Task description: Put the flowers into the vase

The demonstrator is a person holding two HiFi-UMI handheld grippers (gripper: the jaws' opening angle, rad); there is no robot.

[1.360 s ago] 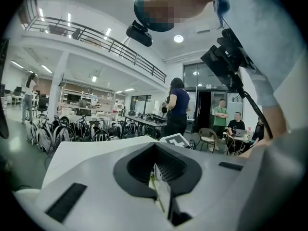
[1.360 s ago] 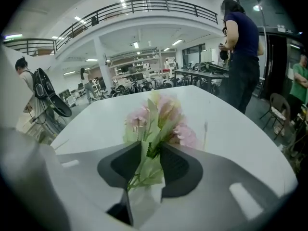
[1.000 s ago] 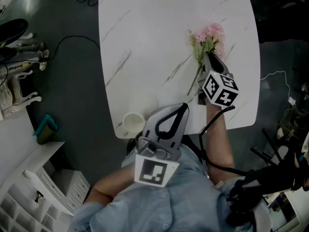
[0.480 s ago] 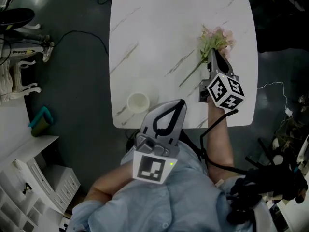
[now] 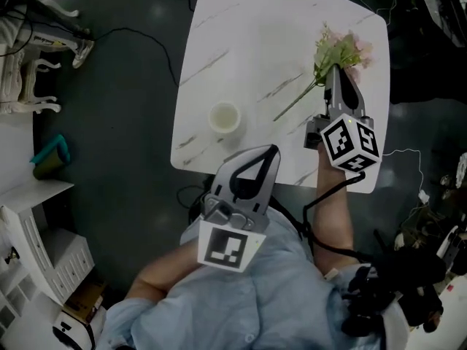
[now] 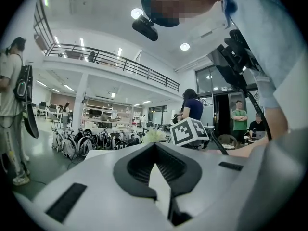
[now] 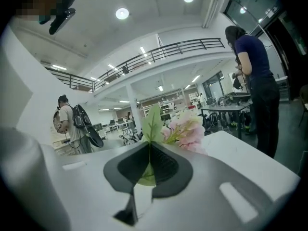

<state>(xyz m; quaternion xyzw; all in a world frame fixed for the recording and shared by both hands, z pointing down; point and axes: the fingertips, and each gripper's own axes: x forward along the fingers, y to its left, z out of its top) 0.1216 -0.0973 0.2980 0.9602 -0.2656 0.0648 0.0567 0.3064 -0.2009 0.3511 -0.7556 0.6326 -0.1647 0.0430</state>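
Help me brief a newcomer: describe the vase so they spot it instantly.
Find the white marbled table. Near its left edge stands the vase: a small, round, cream, open-topped vessel. It stands alone; the pink flowers are across the table in the right gripper.

This is a large open hall of the lab or workshop kind, not a home. A railed mezzanine gallery [image 6: 110, 61] runs above the ground floor, under a high white ceiling with round recessed lights [image 6: 185, 46]. Rows of dark gear bags [image 6: 79, 141] line the floor. A person wearing a black backpack rig [image 6: 17, 95] stands about, and long work tables [image 7: 231, 110] stand further off. Black cables [image 5: 139, 35] trail over the dark grey floor [image 5: 117, 122] beside the white marble-patterned counter [image 5: 248, 49] and a white shelving unit [image 5: 33, 246].
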